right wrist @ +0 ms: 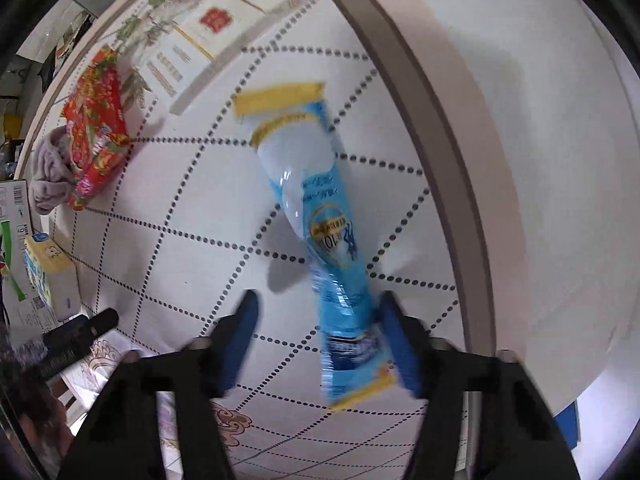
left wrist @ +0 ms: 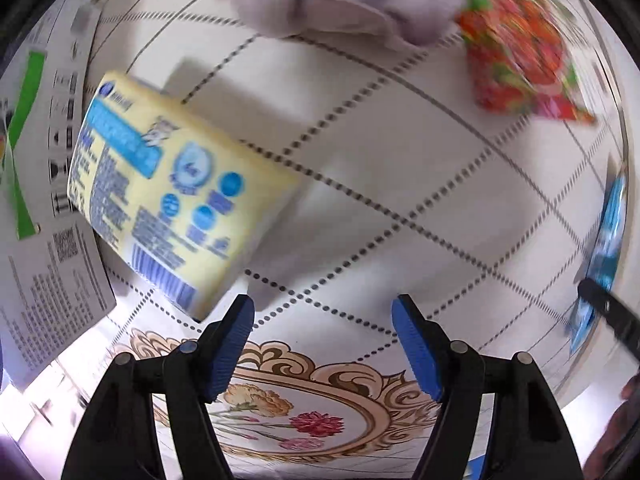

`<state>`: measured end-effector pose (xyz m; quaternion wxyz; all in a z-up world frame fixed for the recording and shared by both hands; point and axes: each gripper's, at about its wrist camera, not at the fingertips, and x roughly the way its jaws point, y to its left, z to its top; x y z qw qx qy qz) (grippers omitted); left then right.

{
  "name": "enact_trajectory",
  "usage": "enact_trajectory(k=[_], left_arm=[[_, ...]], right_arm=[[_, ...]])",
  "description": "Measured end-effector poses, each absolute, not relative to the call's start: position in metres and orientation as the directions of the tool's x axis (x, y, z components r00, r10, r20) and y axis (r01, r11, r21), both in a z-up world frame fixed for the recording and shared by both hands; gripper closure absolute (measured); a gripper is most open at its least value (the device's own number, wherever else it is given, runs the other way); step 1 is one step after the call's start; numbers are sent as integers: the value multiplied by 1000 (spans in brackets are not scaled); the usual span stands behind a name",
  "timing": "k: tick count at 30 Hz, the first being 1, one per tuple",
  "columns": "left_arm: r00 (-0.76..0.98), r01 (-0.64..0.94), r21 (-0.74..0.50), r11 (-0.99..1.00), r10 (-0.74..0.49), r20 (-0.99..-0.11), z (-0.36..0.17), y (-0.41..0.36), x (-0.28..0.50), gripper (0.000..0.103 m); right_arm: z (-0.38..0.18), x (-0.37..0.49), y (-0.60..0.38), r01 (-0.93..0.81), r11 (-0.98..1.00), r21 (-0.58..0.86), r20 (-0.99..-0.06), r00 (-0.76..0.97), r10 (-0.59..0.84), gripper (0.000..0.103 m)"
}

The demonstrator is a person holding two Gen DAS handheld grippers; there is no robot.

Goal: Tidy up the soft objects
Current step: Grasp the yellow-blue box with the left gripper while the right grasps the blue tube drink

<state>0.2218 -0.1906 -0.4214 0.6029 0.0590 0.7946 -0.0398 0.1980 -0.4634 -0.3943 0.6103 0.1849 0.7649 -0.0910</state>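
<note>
The surface [left wrist: 360, 128] is covered by a white cloth printed with dotted diamond lines and a floral medallion. A white printed box [left wrist: 52, 264] is seen at its left edge. Just beside that box, a yellow pack with blue print [left wrist: 172, 196] is lying flat. At the far side, a red floral pouch [right wrist: 98, 128] is set touching a crumpled grey-lilac cloth [right wrist: 50, 168]. A long blue-and-yellow packet [right wrist: 320, 216] is stretched out near the surface's right rim. The left gripper [left wrist: 323, 344] is held with jaws parted and nothing between them. The right gripper [right wrist: 318, 340] is likewise spread, the packet's near end lying against its right jaw, not clamped.
</note>
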Motion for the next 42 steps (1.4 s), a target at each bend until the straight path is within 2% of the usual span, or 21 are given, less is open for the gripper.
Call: enact_trajectory(k=[3, 7, 9, 11, 17, 19, 22, 27, 33, 35, 37, 39, 42], left_arm=[[-260, 113, -34, 993, -3, -966, -414, -191, 213, 33], [-251, -194, -166, 967, -213, -944, -401, -150, 220, 33], [-229, -327, -191, 925, -274, -934, -399, -128, 223, 33], [-207, -399, -177, 900, -276, -939, -399, -110, 225, 33], [-234, -478, -130, 869, -269, -934, -410, -96, 251, 32], [-248, -492, -120, 862, -271, -930, -407, -99, 253, 27], [-269, -516, -86, 852, -256, -928, -413, -100, 259, 26], [-278, -532, -74, 843, -256, -926, -406, -90, 282, 26], [-320, -465, 40, 884, -126, -939, -408, -82, 288, 26], [-328, -429, 46, 902, -107, -939, -414, -87, 290, 32], [-307, -354, 45, 934, -71, -949, -412, -99, 292, 35], [-286, -266, 44, 963, -36, -958, -408, -113, 291, 36], [-265, -81, 3, 997, -19, -964, -407, -149, 266, 37]], right_arm=[[-391, 197, -459, 382, 920, 93, -970, -173, 169, 64], [-390, 195, -453, 404, 906, 130, -963, -165, 212, 63], [-390, 194, -447, 404, 906, 125, -965, -164, 206, 62], [-391, 194, -442, 403, 907, 118, -966, -166, 199, 62], [-387, 189, -417, 384, 916, 114, -967, -170, 191, 61], [-389, 191, -413, 385, 916, 117, -967, -168, 194, 61], [-390, 188, -412, 398, 910, 115, -966, -167, 195, 61], [-378, 188, -427, 402, 908, 119, -968, -158, 197, 61], [-385, 197, -428, 375, 921, 102, -969, -173, 177, 61], [-388, 197, -420, 365, 925, 101, -969, -174, 174, 62], [-388, 195, -416, 359, 927, 104, -970, -171, 175, 63], [-388, 192, -414, 355, 928, 111, -968, -172, 182, 71], [-391, 187, -414, 328, 938, 114, -965, -187, 182, 74]])
